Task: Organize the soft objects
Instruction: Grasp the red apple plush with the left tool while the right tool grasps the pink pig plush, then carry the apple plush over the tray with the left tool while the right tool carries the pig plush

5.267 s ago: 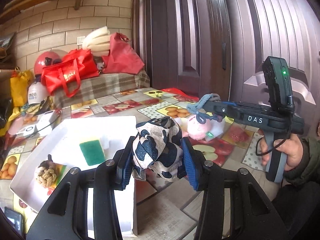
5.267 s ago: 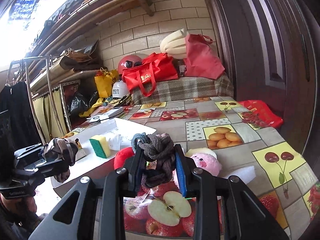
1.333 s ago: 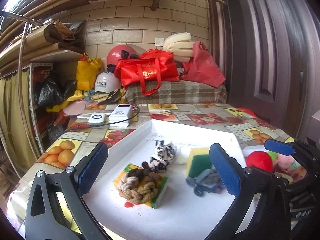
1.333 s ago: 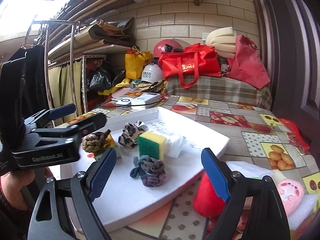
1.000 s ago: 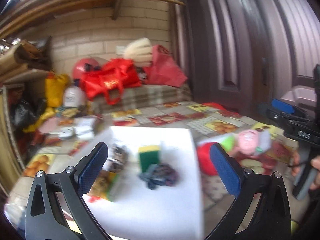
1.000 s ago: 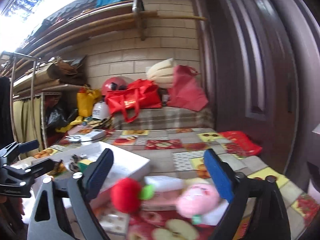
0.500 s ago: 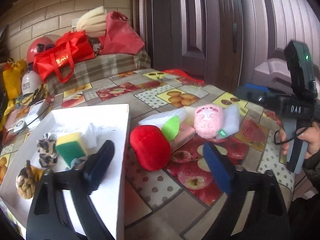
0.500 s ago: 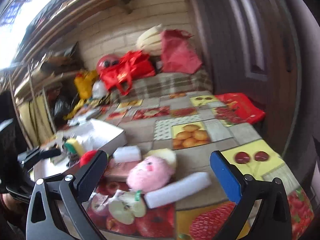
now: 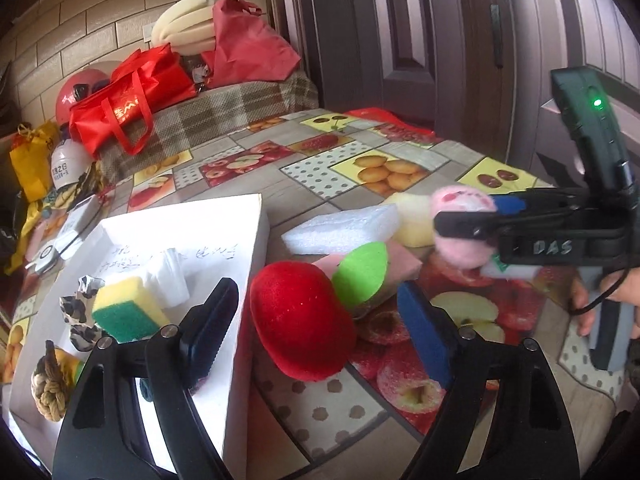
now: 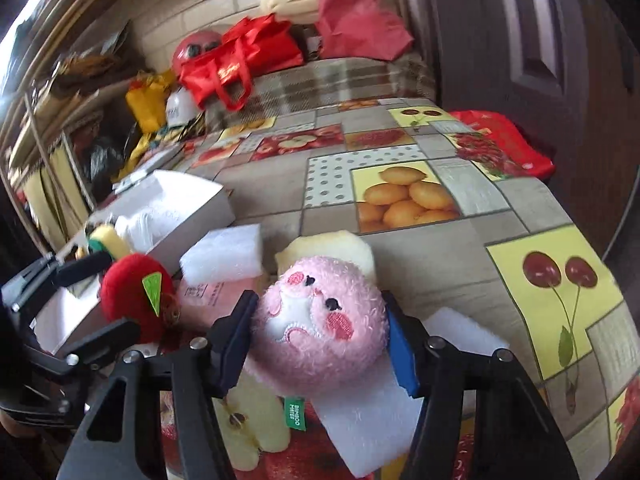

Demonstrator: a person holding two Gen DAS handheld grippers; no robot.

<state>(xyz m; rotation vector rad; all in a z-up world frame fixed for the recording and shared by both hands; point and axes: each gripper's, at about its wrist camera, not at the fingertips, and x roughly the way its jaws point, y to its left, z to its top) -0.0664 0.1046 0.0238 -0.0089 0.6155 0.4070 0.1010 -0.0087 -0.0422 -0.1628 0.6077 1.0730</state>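
My left gripper is open, its jaws on either side of a red plush apple with a green leaf; neither pad touches it. My right gripper has its jaws around a pink plush ball with a face, pads against its sides. It also shows in the left wrist view. A white tray at left holds a yellow-green sponge, a cow-print cloth and a rope knot.
White foam blocks, a pink box and a yellow sponge lie on the fruit-print tablecloth. Red bags and a helmet sit at the far end. A dark door stands at right.
Both grippers moved forward and narrowed. The left now straddles the red apple; the right has closed its jaws around the pink plush ball.
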